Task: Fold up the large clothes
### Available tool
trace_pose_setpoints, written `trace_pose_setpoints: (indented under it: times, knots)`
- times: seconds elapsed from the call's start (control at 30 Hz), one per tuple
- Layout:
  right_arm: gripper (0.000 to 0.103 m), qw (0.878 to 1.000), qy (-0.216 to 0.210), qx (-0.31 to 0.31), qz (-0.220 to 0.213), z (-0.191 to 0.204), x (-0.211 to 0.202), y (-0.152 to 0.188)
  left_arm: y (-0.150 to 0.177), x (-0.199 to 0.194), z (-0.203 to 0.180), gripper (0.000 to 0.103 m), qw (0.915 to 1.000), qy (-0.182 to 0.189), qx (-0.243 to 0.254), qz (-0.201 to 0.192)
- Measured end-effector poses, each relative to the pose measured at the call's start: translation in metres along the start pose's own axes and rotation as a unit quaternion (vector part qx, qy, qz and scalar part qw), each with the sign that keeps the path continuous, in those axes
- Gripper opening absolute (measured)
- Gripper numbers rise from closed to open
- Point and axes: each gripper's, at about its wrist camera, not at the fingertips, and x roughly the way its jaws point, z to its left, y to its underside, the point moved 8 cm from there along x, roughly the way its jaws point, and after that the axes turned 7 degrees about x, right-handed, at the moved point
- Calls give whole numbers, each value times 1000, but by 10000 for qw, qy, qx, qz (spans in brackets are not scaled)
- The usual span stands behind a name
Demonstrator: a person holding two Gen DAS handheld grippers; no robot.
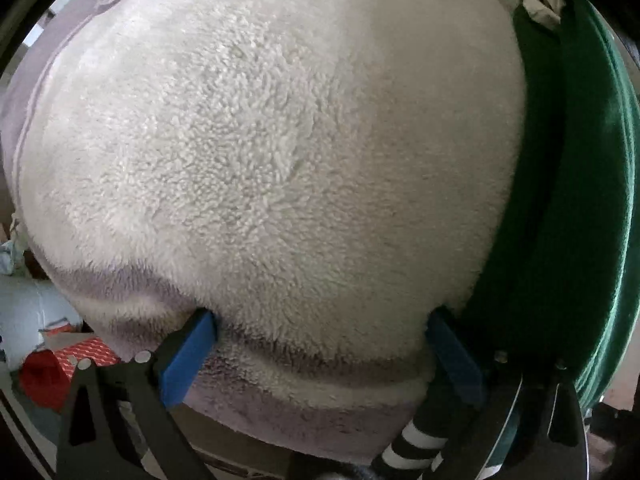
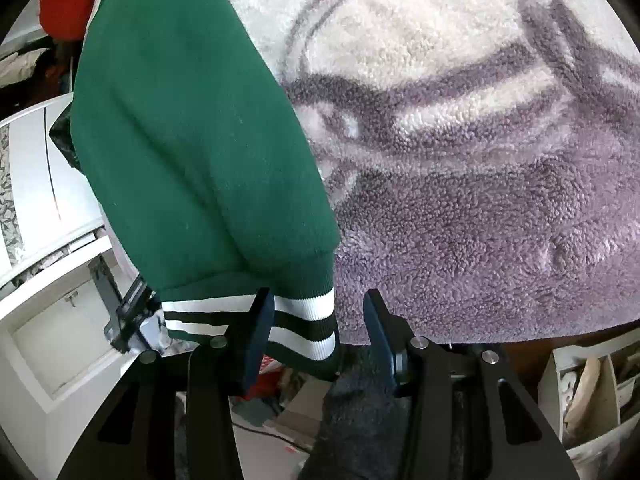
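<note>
A green garment [image 2: 192,140] with a white-and-dark striped cuff [image 2: 296,324] lies on a fluffy white and purple blanket [image 2: 460,160]. My right gripper [image 2: 320,312] is open, its fingers on either side of the cuff's right end. In the left wrist view, my left gripper [image 1: 320,326] is open wide, pressed against the blanket's [image 1: 260,140] near edge. The green garment [image 1: 560,200] lies at its right, and the striped cuff [image 1: 416,444] shows under the right finger [image 1: 452,352].
A white cabinet [image 2: 52,320] stands left of the blanket. A white shelf unit [image 2: 592,392] with clutter is at the lower right. A red box [image 1: 72,364] and a pale bundle [image 1: 28,312] lie at the lower left in the left wrist view.
</note>
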Motion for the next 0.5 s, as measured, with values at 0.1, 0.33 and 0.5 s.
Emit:
trace_pose_setpoints:
  times: [0.1, 0.33, 0.5]
  knots:
    - [49, 10000, -65, -65, -5, 4, -1, 0, 1, -9, -5, 103, 9996, 198, -201, -45]
    - [49, 9986, -465, 144, 206, -1, 14, 6, 29, -69, -37, 98, 9778, 1968, -407, -592]
    - [8, 9969, -751, 199, 124, 1, 22, 20, 58, -42, -77, 25, 9851, 1683, 313, -140]
